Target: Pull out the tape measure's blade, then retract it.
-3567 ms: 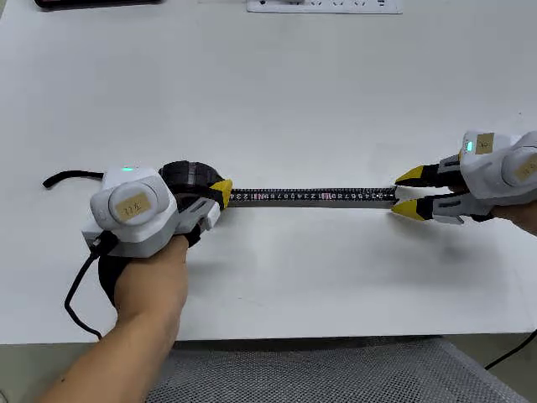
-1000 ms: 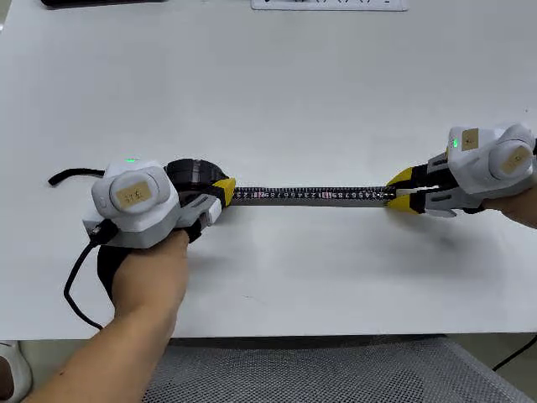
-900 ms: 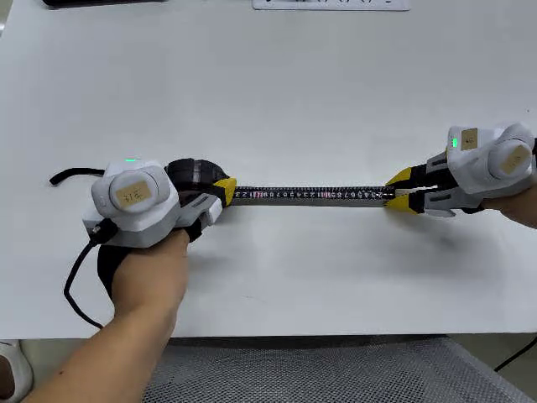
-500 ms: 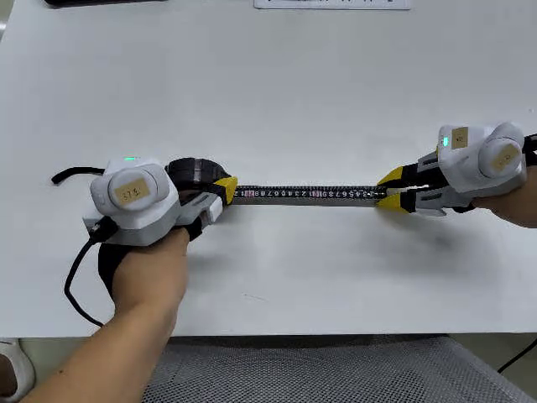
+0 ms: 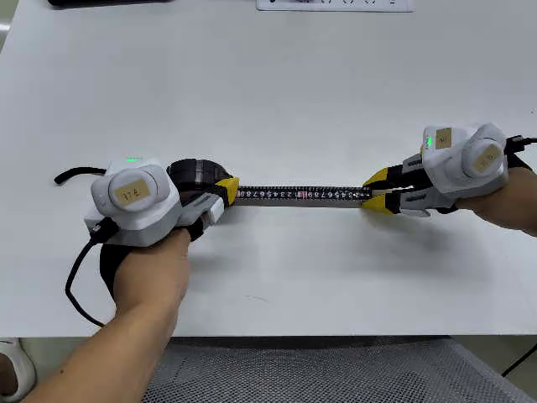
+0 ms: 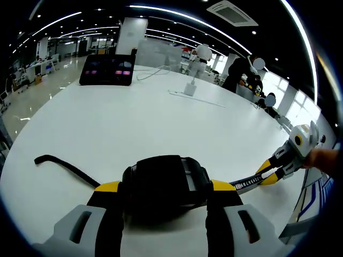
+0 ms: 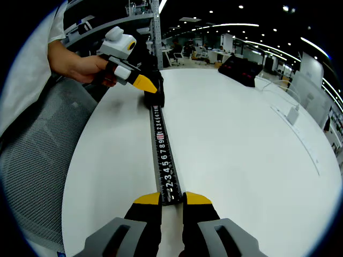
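Note:
A black tape measure case rests on the white table, and my left gripper is shut on it. Its dark numbered blade runs out flat across the table to the right. My right gripper is shut on the blade's tip. In the right gripper view the left gripper and the case stand at the blade's far end. A black wrist strap trails from the case to the left.
The white table stretches far behind the blade. A white power strip and a dark flat object lie at its back edge. A grey mesh chair seat sits below the front edge. A black cable hangs from the left gripper.
My right gripper has shut on the blade's tip and moved left toward the case, so less blade lies out on the table. The left gripper has held its place.

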Demonstrator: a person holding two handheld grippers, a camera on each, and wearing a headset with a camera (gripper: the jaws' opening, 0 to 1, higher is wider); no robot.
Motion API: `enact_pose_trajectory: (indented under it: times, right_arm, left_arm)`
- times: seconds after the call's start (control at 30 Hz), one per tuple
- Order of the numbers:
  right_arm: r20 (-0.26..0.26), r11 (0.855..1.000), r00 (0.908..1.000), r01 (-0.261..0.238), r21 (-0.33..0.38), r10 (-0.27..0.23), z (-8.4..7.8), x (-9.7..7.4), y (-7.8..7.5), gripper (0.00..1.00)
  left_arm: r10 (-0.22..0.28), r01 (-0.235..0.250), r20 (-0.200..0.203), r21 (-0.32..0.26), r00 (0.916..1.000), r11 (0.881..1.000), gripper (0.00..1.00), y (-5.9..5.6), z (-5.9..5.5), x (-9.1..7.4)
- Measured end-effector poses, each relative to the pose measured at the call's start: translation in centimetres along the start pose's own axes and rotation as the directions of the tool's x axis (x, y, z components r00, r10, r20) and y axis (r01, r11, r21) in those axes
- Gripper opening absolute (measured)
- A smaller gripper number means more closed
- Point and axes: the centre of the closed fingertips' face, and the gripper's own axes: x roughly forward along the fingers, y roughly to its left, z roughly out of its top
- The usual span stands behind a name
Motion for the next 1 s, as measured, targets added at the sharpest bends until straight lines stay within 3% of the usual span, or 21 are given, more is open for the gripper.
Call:
enact_pose_trajectory:
  times: [1.0]
  right_arm:
    - [0.056, 1.0, 0.998, -0.03, -0.007, 0.03, 3.2, 2.8, 0.6, 0.11]
  left_arm:
    - [-0.013, 0.013, 0.001, -0.006, 0.9999, 1.0, 0.57, 0.0, 0.0, 0.0]
